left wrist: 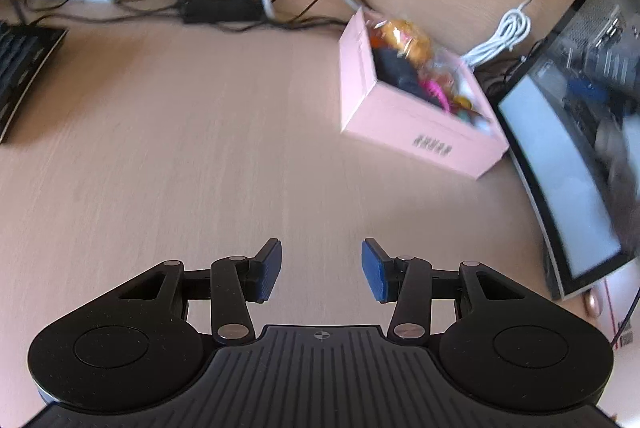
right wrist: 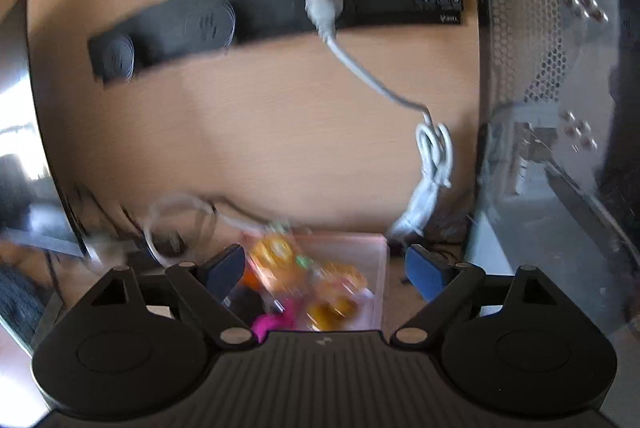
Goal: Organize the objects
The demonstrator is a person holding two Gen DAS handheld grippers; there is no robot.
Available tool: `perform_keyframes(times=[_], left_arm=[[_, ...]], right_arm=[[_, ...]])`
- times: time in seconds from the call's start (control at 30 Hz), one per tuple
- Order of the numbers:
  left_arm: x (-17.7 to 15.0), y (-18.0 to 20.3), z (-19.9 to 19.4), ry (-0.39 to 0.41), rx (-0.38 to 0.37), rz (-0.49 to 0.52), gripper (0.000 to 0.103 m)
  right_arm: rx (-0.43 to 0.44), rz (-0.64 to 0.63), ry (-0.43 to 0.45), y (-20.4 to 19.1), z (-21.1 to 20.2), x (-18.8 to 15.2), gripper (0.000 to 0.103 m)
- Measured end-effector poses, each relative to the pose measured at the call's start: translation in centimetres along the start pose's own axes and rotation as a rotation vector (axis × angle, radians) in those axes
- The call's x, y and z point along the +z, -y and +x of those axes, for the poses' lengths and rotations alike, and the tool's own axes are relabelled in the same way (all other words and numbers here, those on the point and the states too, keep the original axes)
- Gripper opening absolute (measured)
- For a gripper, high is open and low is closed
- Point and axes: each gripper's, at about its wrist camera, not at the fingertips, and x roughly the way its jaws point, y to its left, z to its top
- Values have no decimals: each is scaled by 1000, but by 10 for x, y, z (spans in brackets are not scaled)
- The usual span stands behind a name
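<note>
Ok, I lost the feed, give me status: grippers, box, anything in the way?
Left gripper open, empty, over bare desk. Right gripper open above the pink cardboard box full of wrapped trinkets. White coiled cable behind the box.

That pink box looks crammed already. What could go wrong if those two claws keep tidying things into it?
Probably three things. The pink box is heaped above its rim with wrapped treats, so anything added may slide off. The right claw hangs open just over the pile and could knock pieces out as it pulls away. The white cable bundle and black wires lie close behind the box, so a nudge could push it into them.
</note>
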Motion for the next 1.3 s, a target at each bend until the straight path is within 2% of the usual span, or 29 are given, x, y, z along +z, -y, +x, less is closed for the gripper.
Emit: perform_keyframes(times=[0.1,0.2,0.37,0.47,0.5,0.53,0.6,0.67,0.7,0.8,0.9,0.97,1.1,1.17,1.2,1.23,1.3], left_arm=[[30,12,8,49,-25,10,48],[69,27,25,104,-22,53,48],[117,44,79,68,7,107,48],[129,43,112,32,94,116,48],[130,40,119,19,127,105,59],[131,36,124,8,137,87,65],[127,26,123,5,163,51,90],[118,17,119,18,192,29,100],[115,12,117,25,197,9,103],[117,-7,113,49,183,-27,103],[130,-21,113,83,190,-5,103],[136,-28,115,79,161,23,103],[138,-24,116,87,154,93,103],[137,-19,111,84,169,93,103],[136,-16,106,89,160,99,103],[134,-15,101,93,144,109,103],[128,-11,88,106,120,137,103]], right_arm=[[-22,-127,-58,-4,-1,-35,77],[-55,-231,-116,-10,7,-68,77],[-106,-310,-174,-14,23,-100,74],[-120,-343,-184,-19,31,-109,69],[-124,-349,-189,-20,36,-110,64],[-133,-357,-194,-21,40,-111,60],[-151,-363,-198,-22,49,-112,60],[-156,-347,-201,-21,57,-109,60],[-140,-333,-207,-21,59,-107,60],[-141,-342,-194,-27,71,-105,60],[-128,-327,-202,-36,84,-97,60],[-100,-312,-224,-42,90,-93,60],[-139,-348,-227,-57,92,-99,60],[-166,-337,-230,-59,92,-99,61],[-182,-330,-227,-60,90,-100,65],[-198,-326,-220,-61,86,-100,77],[-218,-306,-194,-62,72,-103,93]])
